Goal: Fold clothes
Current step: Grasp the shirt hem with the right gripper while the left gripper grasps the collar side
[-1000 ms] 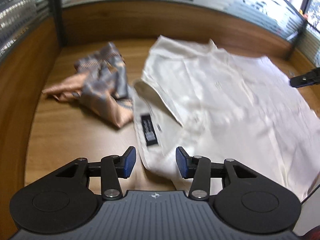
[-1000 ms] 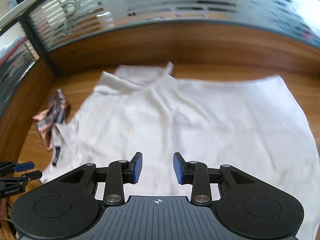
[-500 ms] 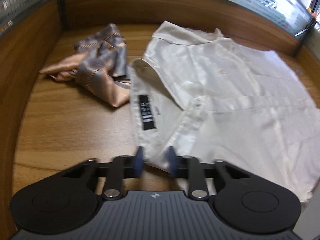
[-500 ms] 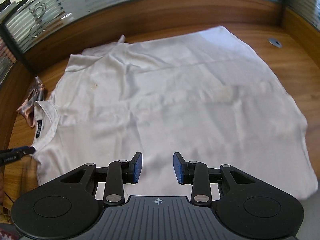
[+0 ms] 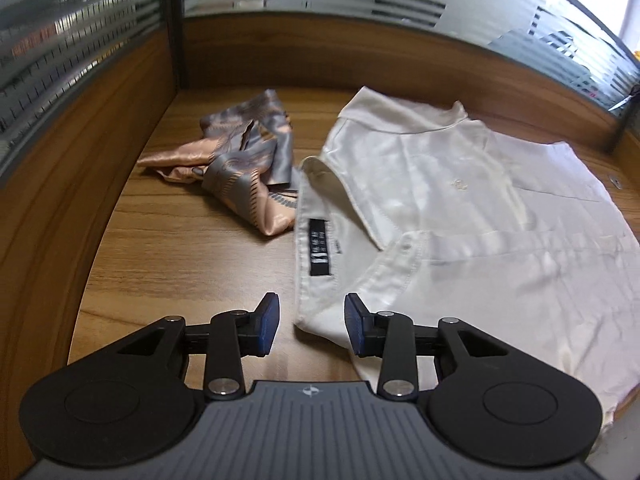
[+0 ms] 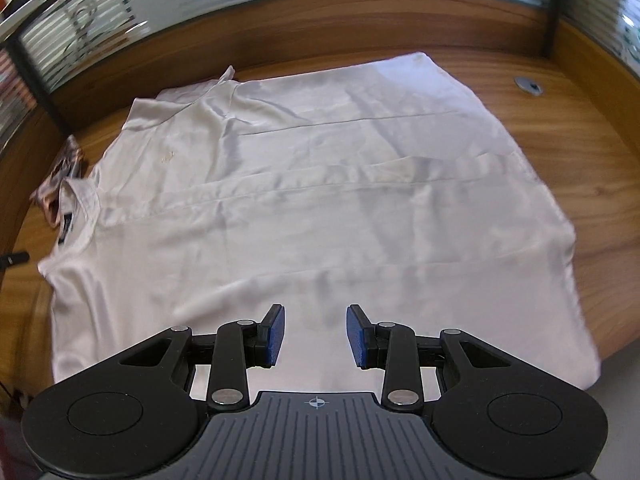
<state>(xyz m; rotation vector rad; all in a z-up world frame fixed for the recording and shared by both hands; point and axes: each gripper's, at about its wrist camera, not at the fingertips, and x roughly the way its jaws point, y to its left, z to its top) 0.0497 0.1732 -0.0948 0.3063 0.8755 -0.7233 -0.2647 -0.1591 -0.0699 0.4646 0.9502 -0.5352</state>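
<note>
A white shirt (image 5: 460,216) lies spread flat on the wooden desk (image 5: 172,264), collar end toward the left, with a black label (image 5: 321,246) showing inside the collar. My left gripper (image 5: 311,322) is open just in front of the collar's near corner, the cloth lying between and just beyond its blue pads. In the right wrist view the same white shirt (image 6: 320,184) fills the desk. My right gripper (image 6: 316,334) is open above the shirt's near edge with nothing held. A tip of the left gripper (image 6: 14,258) shows at the far left edge.
A crumpled peach and grey patterned cloth (image 5: 240,168) lies left of the collar. Wooden partition walls (image 5: 360,60) topped with frosted glass enclose the desk at back and sides. A round metal grommet (image 6: 528,86) sits at the far right.
My left gripper had shut on the collar's corner half a second ago and now stands open, the cloth released. The right gripper stayed open and shifted slightly over the shirt.
</note>
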